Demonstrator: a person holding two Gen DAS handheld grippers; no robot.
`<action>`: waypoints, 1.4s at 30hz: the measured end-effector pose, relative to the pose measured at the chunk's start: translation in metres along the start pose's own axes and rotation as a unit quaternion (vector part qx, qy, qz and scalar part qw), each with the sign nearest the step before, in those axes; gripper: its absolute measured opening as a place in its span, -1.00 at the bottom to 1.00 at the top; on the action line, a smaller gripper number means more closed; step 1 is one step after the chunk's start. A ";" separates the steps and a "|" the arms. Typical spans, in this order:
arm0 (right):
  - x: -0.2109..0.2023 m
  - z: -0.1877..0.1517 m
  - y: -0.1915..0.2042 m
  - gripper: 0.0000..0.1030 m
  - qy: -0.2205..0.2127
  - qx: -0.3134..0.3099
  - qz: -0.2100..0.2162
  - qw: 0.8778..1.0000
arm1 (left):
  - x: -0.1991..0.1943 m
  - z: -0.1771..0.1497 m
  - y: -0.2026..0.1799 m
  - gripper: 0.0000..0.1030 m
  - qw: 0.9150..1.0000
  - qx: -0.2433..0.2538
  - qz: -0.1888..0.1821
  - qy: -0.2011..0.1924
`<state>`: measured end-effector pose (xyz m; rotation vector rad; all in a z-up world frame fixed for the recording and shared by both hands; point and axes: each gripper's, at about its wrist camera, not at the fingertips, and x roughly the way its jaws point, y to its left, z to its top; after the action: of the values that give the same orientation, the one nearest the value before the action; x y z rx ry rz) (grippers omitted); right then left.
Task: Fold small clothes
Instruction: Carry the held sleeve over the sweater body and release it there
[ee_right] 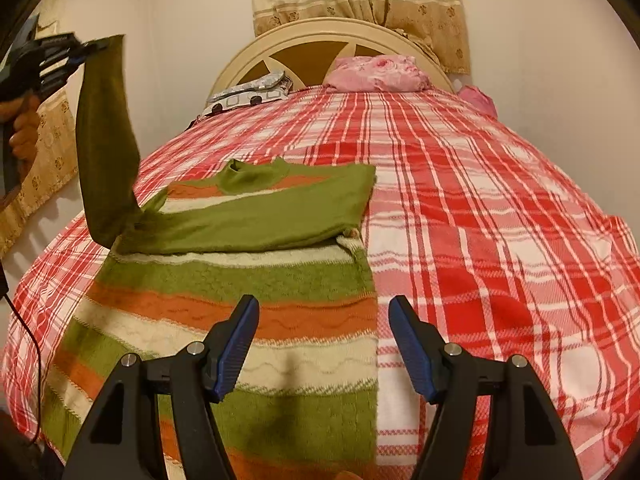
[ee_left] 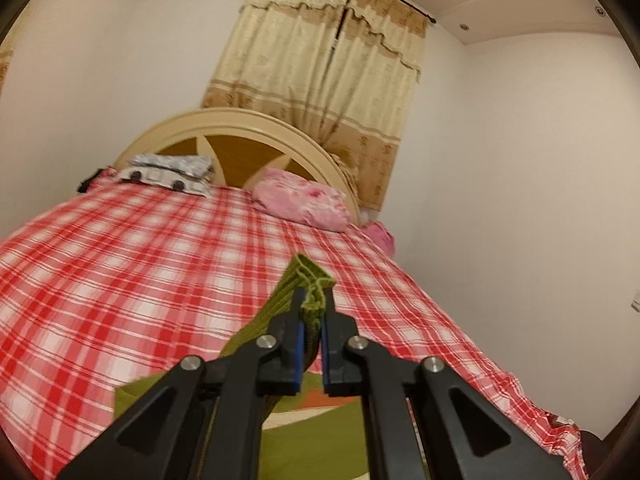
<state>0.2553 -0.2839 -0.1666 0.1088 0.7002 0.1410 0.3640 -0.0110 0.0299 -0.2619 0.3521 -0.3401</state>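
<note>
A small knit sweater (ee_right: 240,320) with green, orange and cream stripes lies flat on the red plaid bed (ee_right: 480,220), one green sleeve folded across its chest (ee_right: 280,212). My left gripper (ee_left: 314,300) is shut on the cuff of the other green sleeve (ee_left: 312,284) and holds it raised above the bed; in the right wrist view it shows at upper left (ee_right: 86,50) with the sleeve (ee_right: 106,140) hanging down from it. My right gripper (ee_right: 322,320) is open and empty, low over the sweater's lower right edge.
A pink pillow (ee_right: 380,74) and a grey patterned pillow (ee_right: 248,94) lie against the cream headboard (ee_right: 320,30). Curtains (ee_left: 320,80) hang behind it. A wall stands close on the bed's right side. A black cable (ee_right: 28,340) hangs at the left edge.
</note>
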 end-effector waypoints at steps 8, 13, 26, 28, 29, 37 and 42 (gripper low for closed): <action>0.004 -0.019 -0.013 0.32 0.010 0.033 0.005 0.999 | 0.052 -0.053 -0.058 -0.88 0.998 -0.002 -0.036 0.053; 0.007 -0.028 -0.020 0.32 0.022 0.056 0.013 0.998 | 0.093 -0.097 -0.086 -0.88 0.994 0.015 -0.029 0.100; 0.012 -0.035 -0.030 0.37 0.041 0.081 0.011 0.996 | 0.133 -0.154 -0.112 -0.65 0.978 0.049 -0.047 0.197; 0.011 -0.035 -0.030 0.38 0.040 0.080 0.010 0.996 | 0.119 -0.146 -0.114 -0.13 0.976 0.057 -0.060 0.200; 0.011 -0.035 -0.032 0.38 0.040 0.083 0.012 0.996 | 0.114 -0.144 -0.113 0.20 0.977 0.058 -0.063 0.194; -0.001 -0.002 -0.026 0.38 0.022 0.052 0.010 0.998 | 0.032 -0.136 -0.040 0.88 0.983 0.136 0.032 0.120; 0.026 0.059 -0.007 0.36 0.011 0.035 0.048 0.998 | 0.019 -0.144 0.055 0.89 0.958 0.130 0.216 0.140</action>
<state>0.3135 -0.2898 -0.1392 0.2092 0.7219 0.2107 0.3414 0.0045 -0.1228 0.1258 0.6250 0.0128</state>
